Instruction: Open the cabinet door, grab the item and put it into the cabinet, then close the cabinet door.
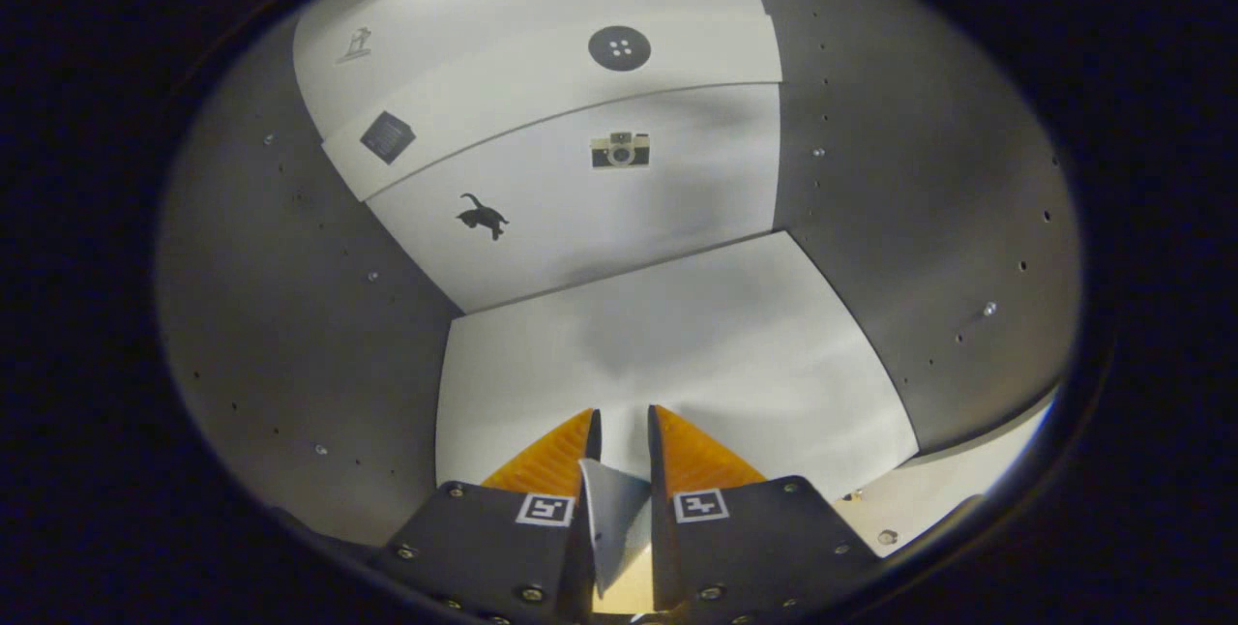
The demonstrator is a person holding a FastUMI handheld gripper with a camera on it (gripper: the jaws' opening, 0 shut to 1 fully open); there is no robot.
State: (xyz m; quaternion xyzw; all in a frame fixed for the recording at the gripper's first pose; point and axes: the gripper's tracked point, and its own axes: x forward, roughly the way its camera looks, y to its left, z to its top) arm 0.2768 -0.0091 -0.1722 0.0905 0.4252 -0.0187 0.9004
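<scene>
- Gripper (624, 436) reached into the open cabinet (290, 315), its fingers set narrow and pinching a thin pale card-like item (611, 519) that stood on edge between them.
- Cabinet floor (696, 344) lay pale just ahead; stickers, a cat (483, 217) and a camera (620, 150), marked the back wall (580, 219).
- Item looked light, flat and probably bendable, likely to slip; holding it across its faces near one edge seemed best.

Cabinet (290, 315): we look into it; side walls left and right, floor panel (677, 354) low centre, back panel (619, 209) above it.
Shelf (542, 93): across the upper centre, before the back panel.
Gripper (624, 431): bottom centre, fingers close together over the floor panel, a thin flat item (614, 519) between them.
</scene>
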